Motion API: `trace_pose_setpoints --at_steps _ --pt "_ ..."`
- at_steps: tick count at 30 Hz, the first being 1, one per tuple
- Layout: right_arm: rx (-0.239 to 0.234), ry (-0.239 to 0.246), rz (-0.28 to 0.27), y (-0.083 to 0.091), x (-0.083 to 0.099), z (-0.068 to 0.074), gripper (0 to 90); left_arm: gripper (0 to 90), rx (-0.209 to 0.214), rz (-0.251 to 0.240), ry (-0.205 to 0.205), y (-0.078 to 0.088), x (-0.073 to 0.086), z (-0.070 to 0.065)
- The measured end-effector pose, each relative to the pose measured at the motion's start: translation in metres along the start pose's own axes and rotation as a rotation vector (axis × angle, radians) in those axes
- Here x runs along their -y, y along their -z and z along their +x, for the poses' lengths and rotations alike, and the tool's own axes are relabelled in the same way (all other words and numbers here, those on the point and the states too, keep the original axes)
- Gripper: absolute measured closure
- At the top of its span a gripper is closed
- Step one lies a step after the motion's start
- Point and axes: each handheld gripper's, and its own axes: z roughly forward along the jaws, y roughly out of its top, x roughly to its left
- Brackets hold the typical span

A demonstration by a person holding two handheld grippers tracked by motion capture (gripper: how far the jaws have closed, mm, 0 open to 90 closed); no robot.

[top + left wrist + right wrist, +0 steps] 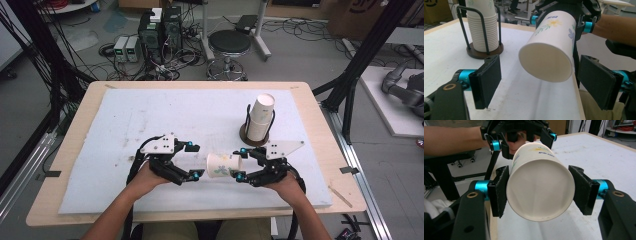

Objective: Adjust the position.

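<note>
My right gripper (239, 163) clamps the white flower-printed paper cup (223, 165) sideways above the white foam mat (125, 120), my left gripper (194, 160) gaping around its end (pads clear), so squeezing harder risks crumpling the thin wall.

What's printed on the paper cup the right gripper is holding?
The paper cup is white with a yellow flower, blue flower and green leaves, clearest in the left gripper view.
</note>
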Motion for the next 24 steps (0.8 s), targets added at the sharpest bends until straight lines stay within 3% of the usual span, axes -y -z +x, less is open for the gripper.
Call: trace_pose_setpoints --at_steps 10,18,20,21,24 --pt "-0.031 0.013 -0.040 -0.002 -0.003 0.002 37.5 16.9 0.055 -0.042 0.007 -0.010 0.002 -0.001" --pt "-0.078 -0.018 -0.094 -0.004 -0.002 0.000 37.6 17.2 0.099 -0.076 0.021 -0.018 0.002 -0.003" --pt "-0.087 -0.026 -0.101 -0.004 -0.001 0.000 37.6 19.6 0.114 -0.087 0.012 -0.019 0.001 -0.003" --pt "-0.090 -0.039 -0.104 -0.004 0.000 -0.001 37.7 26.6 0.129 -0.095 0.003 -0.019 0.001 -0.003" --pt "-0.100 -0.059 -0.116 -0.004 0.003 -0.003 37.7 29.6 0.131 -0.100 0.008 -0.019 0.001 -0.002"
